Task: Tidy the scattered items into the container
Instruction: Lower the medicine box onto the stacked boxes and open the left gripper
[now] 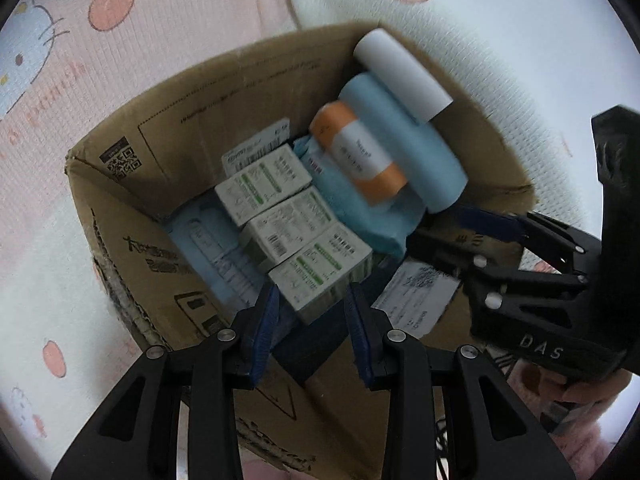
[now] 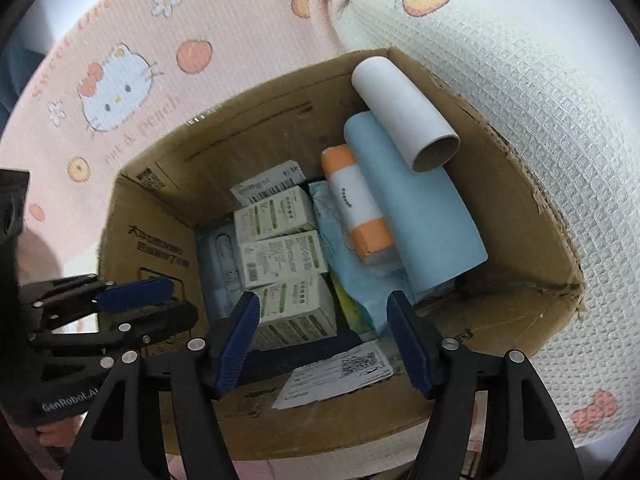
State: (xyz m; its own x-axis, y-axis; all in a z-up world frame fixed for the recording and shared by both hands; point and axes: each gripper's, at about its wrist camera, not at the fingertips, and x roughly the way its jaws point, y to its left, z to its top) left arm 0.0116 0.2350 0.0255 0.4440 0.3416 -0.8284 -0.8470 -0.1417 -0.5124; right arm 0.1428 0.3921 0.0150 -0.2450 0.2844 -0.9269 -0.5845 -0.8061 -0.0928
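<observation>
So both tools are hanging over the cardboard box, pointing down into it. The box sits on a bed covered with a pink cartoon-cat blanket, with a white waffle-knit blanket bunched up against its far right side.

Left tool: jaws partly open, nothing gripped. The nearest white-and-green carton sits just ahead of the blue pads, but they aren't pressing on it. Right tool: jaws spread wide and empty, over the near end of the box.

Inside the box it's pretty packed already:
- three white-and-green cartons in a row down the middle, nearest one, with a barcoded white box behind them at the far wall
- a pale blue pack along the left wall
- a white tube leaning in the far right corner, on top of a light blue roll
- an orange roll with a white label lying beside the blue roll
- a blue soft pack under those rolls

There's a shipping label stuck on the box's near wall
</observation>
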